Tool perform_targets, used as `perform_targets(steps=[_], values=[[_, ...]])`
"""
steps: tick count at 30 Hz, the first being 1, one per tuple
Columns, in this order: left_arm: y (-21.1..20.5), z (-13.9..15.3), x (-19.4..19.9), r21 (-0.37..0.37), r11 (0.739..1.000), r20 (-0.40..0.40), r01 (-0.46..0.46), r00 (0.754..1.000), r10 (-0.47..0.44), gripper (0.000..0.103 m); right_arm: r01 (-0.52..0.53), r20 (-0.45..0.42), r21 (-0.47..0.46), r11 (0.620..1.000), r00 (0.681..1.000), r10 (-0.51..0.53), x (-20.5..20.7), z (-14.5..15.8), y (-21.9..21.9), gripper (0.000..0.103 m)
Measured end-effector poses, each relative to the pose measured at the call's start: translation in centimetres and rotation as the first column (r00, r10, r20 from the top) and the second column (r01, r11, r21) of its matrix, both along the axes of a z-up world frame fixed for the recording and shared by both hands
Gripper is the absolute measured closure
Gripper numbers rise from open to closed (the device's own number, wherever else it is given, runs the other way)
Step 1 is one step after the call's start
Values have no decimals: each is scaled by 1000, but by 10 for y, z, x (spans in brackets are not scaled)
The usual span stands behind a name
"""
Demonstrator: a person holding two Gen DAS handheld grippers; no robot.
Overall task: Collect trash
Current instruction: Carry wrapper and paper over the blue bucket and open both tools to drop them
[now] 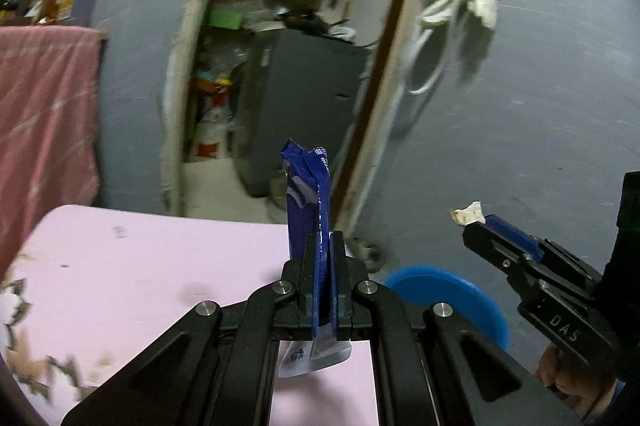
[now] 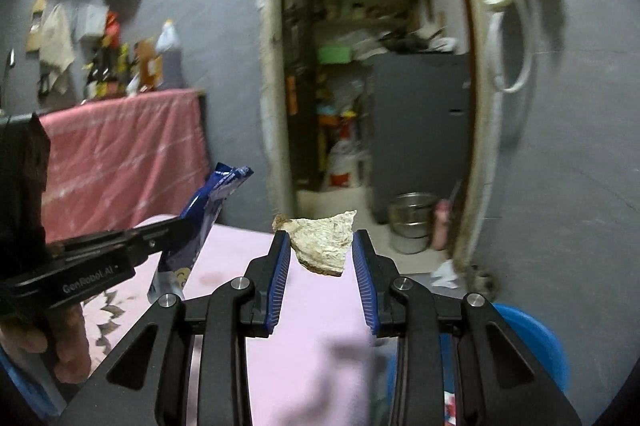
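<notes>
pink bed sheet (image 1: pixel 132 266) spans near-left, brown-and-white print along its left edge, small dark specks further in. Nothing else discernible lying on it.

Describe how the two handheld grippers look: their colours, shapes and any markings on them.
Both are black, angular linkage frames with round silver pivot pins. The right gripper has ribbed blue pads on its finger insides; its side reads "DAS" in the left wrist view. The left gripper has black fingers; its body reads "GenRobot.AI" in the right wrist view. A dark sleeve shows behind the right one.
</notes>
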State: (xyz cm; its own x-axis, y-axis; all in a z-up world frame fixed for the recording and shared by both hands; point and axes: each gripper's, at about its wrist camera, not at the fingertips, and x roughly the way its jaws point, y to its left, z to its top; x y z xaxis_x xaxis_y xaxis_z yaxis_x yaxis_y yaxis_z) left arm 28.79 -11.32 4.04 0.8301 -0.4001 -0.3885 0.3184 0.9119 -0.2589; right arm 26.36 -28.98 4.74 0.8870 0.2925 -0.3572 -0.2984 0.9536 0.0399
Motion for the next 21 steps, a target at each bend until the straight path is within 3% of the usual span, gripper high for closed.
perform_targets(steps=[13, 21], values=[[-135, -6, -6, -19, 989, 85, 150, 985, -148, 101, 293, 65, 0, 956, 954, -292, -47, -7, -127, 73], [-180, -26, -6, -19, 984, 70, 176, 982, -175, 101, 379, 38, 16, 925, 924, -379, -60, -30, -169, 73]])
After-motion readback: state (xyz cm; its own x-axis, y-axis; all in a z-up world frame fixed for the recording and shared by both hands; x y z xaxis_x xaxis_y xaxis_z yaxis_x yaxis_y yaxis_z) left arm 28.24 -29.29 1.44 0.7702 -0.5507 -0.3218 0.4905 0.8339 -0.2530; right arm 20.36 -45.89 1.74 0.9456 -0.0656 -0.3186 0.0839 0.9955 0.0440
